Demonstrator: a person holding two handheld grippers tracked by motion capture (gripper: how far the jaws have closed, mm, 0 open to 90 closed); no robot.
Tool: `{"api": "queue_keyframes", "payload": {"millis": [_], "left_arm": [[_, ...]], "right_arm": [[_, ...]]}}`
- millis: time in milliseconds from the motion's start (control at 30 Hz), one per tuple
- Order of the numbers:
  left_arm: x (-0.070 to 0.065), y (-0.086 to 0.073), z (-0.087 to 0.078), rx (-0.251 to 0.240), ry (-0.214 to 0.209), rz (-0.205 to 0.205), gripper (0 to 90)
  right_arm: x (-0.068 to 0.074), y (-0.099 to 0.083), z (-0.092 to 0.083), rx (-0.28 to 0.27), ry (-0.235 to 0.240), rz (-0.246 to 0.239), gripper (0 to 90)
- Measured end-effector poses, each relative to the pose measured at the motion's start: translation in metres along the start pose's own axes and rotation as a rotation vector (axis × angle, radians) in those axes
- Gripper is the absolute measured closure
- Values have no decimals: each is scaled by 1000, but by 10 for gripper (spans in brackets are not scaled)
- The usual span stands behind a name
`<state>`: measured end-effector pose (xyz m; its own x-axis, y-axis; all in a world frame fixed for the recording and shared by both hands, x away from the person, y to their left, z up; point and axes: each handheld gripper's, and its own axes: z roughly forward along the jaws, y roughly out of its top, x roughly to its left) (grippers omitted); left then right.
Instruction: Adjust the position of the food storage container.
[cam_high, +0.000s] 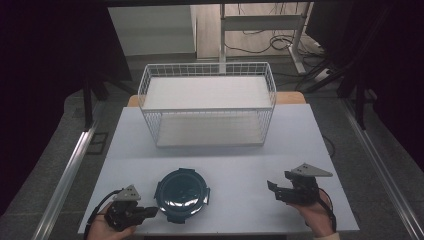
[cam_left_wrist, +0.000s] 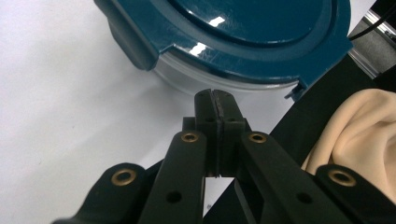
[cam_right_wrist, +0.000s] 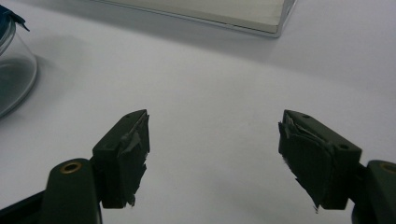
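A round clear container with a dark teal clip lid (cam_high: 181, 194) stands near the table's front edge, left of centre. My left gripper (cam_high: 154, 212) lies just left of it, jaws pressed together with nothing between them. In the left gripper view the shut tips (cam_left_wrist: 215, 96) sit just below the container's (cam_left_wrist: 243, 42) clear wall, under the lid's rim. My right gripper (cam_high: 272, 189) rests at the front right, well apart from the container. Its jaws stand wide open (cam_right_wrist: 212, 140) over bare table, with the container's glass edge (cam_right_wrist: 14, 74) at far left.
A white wire basket (cam_high: 207, 102) with two shelves stands at the back middle of the white table (cam_high: 230, 160). Its base edge (cam_right_wrist: 210, 14) shows beyond the right gripper. A beige sleeve (cam_left_wrist: 359, 130) is at the right of the left gripper view.
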<state>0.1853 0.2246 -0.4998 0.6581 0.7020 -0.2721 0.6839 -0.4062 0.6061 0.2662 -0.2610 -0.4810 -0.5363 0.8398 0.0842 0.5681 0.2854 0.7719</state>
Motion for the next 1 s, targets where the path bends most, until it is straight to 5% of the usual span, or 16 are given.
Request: {"api": "queue_keyframes", "payload": {"millis": [167,700,1000], "left_arm": [[0,4,11,32,16,-5,900],[1,11,18,26,31,-36,900],[-5,25,29,44,20,-13,900]], "right_arm": [[-1,-1,1,4,-2,-3,241],[0,-1,2,11,-1,-6,241],[0,-1,2,11,-3,-5,241]]}}
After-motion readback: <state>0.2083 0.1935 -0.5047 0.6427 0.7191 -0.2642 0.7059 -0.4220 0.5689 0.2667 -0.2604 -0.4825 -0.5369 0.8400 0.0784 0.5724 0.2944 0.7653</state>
